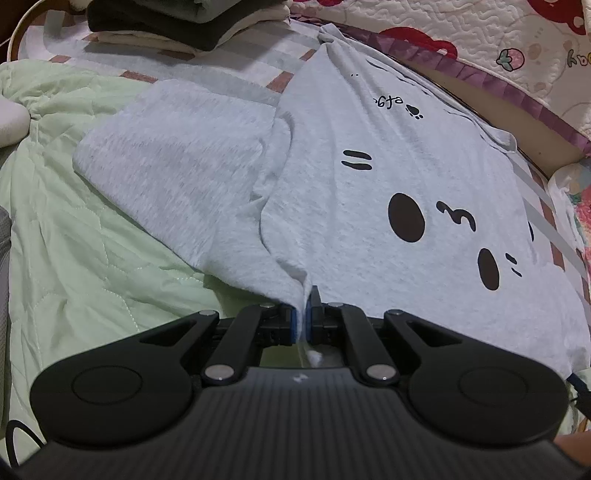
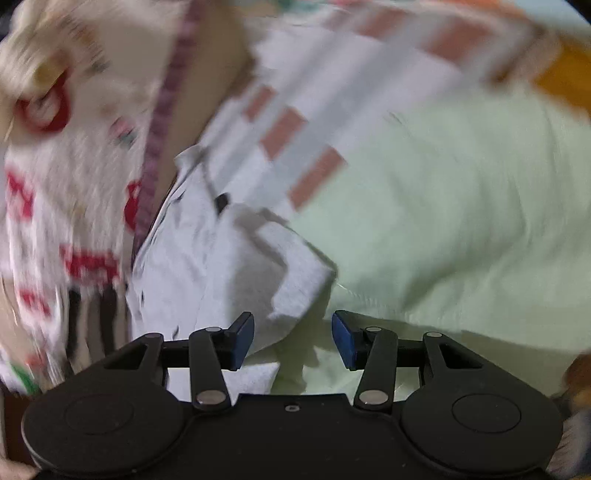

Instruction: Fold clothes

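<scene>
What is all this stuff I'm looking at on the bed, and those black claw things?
T-shirt: one, pale grey with a black cartoon face, spread on the bed, one side folded over.
Quilt: one, pale green, under and beside the shirt.
Striped sheet: one, white, grey and pink, beyond the shirt.
Folded clothes: one stack, dark and cream, far end.
Strawberry quilt: one, cream and red, far side.
Left gripper: black, pinching the shirt's edge.
Right gripper: black, blue pads, open, empty.

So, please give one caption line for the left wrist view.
Left gripper pinches the grey cat-face T-shirt edge above a green quilt.
</scene>
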